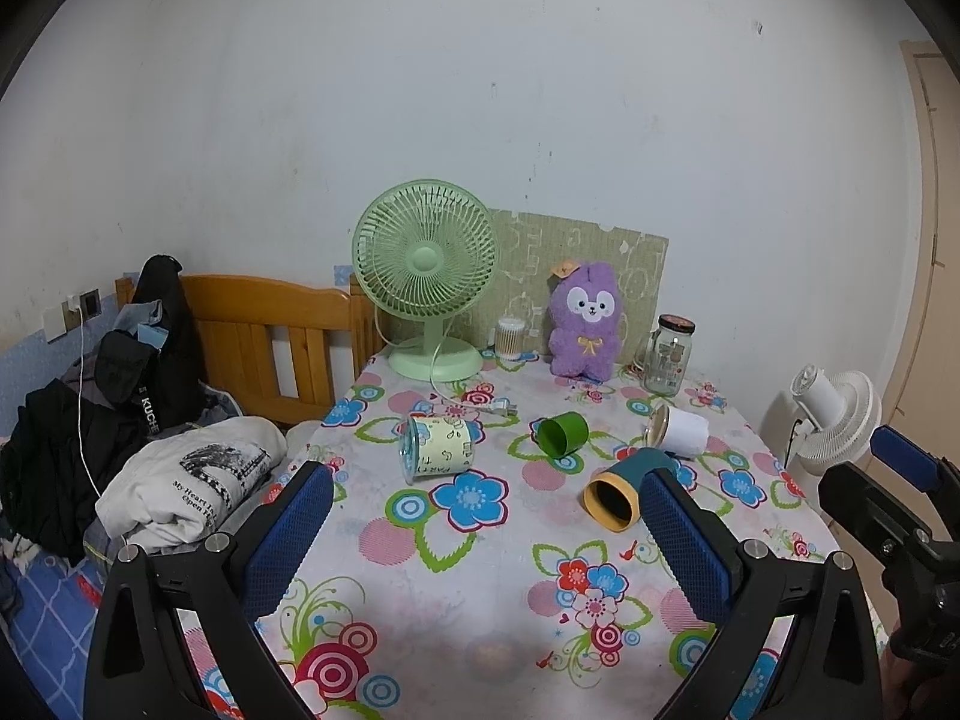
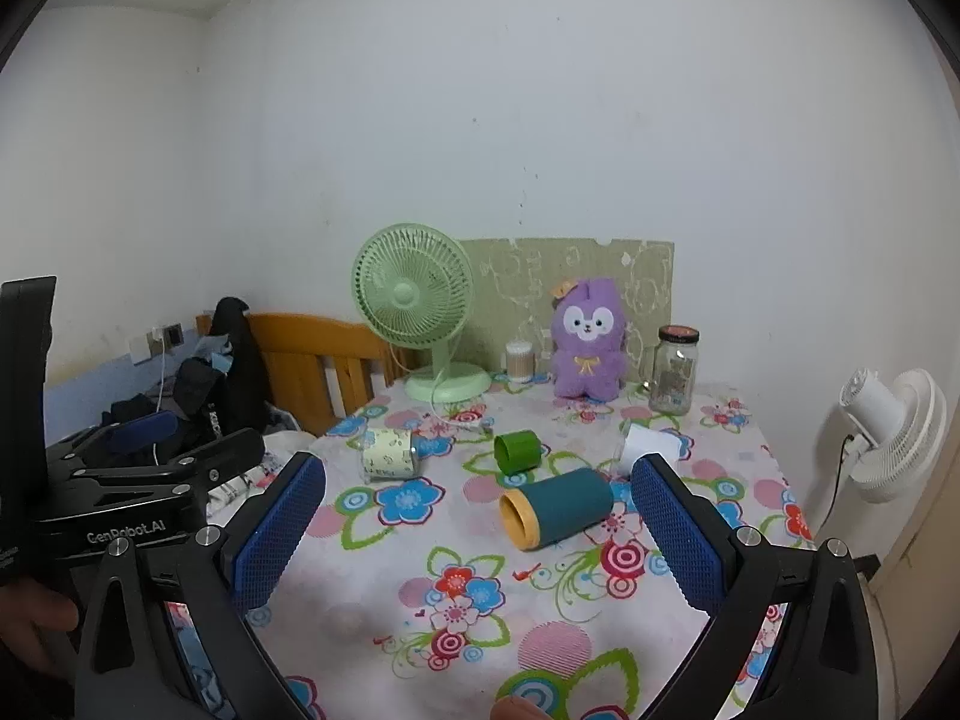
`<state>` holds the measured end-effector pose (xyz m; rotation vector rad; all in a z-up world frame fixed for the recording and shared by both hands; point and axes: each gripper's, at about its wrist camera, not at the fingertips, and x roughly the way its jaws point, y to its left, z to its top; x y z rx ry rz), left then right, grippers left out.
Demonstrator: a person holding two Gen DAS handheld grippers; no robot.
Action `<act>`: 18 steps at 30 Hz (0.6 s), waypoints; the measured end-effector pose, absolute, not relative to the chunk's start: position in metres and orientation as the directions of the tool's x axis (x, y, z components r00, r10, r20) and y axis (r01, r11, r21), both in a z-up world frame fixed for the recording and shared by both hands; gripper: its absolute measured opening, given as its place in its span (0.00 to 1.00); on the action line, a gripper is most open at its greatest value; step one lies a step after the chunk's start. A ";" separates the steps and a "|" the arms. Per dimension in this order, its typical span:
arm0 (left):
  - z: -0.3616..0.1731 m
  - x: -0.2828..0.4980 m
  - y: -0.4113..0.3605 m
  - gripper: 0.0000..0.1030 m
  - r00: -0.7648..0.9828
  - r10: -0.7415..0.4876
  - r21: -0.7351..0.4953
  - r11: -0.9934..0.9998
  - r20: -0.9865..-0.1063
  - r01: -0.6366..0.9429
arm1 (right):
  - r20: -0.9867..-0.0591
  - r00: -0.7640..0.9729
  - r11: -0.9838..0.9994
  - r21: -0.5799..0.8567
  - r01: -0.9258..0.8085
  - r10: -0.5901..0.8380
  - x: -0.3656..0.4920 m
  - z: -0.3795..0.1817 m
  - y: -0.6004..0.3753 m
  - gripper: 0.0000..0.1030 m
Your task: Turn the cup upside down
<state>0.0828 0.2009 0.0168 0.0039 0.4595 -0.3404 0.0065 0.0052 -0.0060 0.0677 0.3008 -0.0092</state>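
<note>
Several cups lie on their sides on the floral tablecloth (image 1: 480, 588). A teal cup with a yellow rim (image 1: 618, 495) (image 2: 555, 507) lies nearest. A small green cup (image 1: 563, 433) (image 2: 517, 451), a pale printed cup with a clear rim (image 1: 437, 447) (image 2: 389, 455) and a white cup (image 1: 678, 429) (image 2: 651, 444) lie farther back. My left gripper (image 1: 489, 516) is open and empty, above the table's near part. My right gripper (image 2: 480, 510) is open and empty, with the teal cup ahead between its fingers. The right gripper also shows in the left wrist view (image 1: 888, 498).
A green desk fan (image 1: 427, 276), a cotton-swab jar (image 1: 510, 337), a purple plush toy (image 1: 585, 321) and a glass jar (image 1: 669, 354) stand along the back edge. A white fan (image 1: 837, 414) stands right of the table. A bed with clothes (image 1: 180, 480) lies left.
</note>
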 end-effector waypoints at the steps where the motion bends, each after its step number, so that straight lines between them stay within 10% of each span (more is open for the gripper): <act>1: 0.015 0.084 0.200 1.00 0.838 -0.321 -0.070 0.943 -0.441 0.325 | -0.302 0.953 0.998 0.066 0.020 0.001 0.009 -0.007 0.006 1.00; 18: -0.021 0.137 0.197 1.00 0.798 -0.287 -0.032 0.947 -0.530 0.320 | -0.479 0.878 0.996 0.086 0.027 0.018 0.094 -0.027 -0.005 1.00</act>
